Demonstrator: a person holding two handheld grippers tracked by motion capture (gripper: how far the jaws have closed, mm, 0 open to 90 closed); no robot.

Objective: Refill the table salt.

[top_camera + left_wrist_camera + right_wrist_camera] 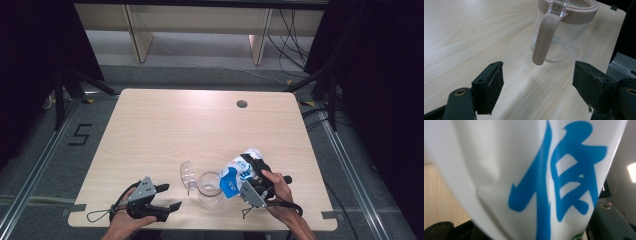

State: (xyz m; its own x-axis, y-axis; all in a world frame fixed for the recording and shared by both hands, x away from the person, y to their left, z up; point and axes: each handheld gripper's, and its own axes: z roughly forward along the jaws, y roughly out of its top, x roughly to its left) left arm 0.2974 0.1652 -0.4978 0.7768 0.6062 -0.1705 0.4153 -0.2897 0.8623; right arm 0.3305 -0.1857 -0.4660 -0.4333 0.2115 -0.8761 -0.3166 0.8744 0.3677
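A clear glass jar [210, 189] with a beige rim and handle [543, 37] stands near the table's front edge, its clear hinged lid [187, 175] flipped open to the left. My right gripper [252, 176] is shut on a white pouch with blue print [240, 172], tilted so its blue end [228, 183] hangs over the jar's mouth. The pouch's white face and a blue character [559, 182] sit close before the right gripper view. My left gripper [167, 196] rests open on the table left of the jar, its black fingers [489, 85] wide apart with nothing between them.
The light wood table [165, 130] has a round cable hole [242, 104] at the back right. Black cables [100, 214] trail from both grippers near the front edge. Dark curtains and metal rails flank the table, with wooden furniture legs behind.
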